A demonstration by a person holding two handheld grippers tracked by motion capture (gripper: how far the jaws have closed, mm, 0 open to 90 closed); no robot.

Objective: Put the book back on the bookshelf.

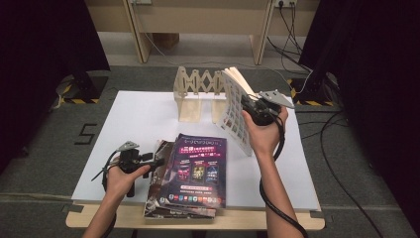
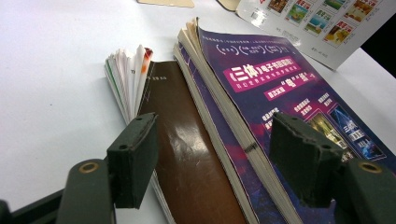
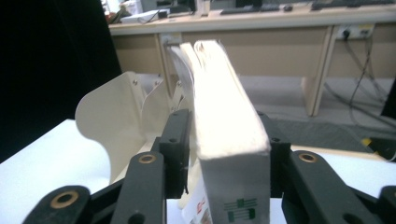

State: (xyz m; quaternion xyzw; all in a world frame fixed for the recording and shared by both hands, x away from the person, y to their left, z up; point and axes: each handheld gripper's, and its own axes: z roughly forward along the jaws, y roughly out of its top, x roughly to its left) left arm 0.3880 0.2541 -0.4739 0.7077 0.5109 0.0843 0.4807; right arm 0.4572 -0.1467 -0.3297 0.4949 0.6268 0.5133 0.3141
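High view: right gripper (image 1: 253, 110) raised above the far right part of the white table (image 1: 138, 114), jaws around the spine edge of a thick white book (image 1: 236, 111) held tilted, its lower corner near the tabletop, just beside the cream folding rack (image 1: 195, 94). Left gripper (image 1: 148, 161) low at the near left, touching the left edge of a stack of magazines (image 1: 190, 173) (purple cover on top).

Left gripper view: jaws spread wide, one pad (image 2: 133, 158) over the brown cover (image 2: 182, 154) at the bottom of the stack, the other over the purple magazine (image 2: 280, 93); pinching nothing.

Right gripper view: white book (image 3: 229, 135) upright between both jaws, right pad seemingly against its cover, a thin gap on the left side (firm pinch or loosened hold: cannot tell). Cream rack (image 3: 121, 116) just behind, to the left.
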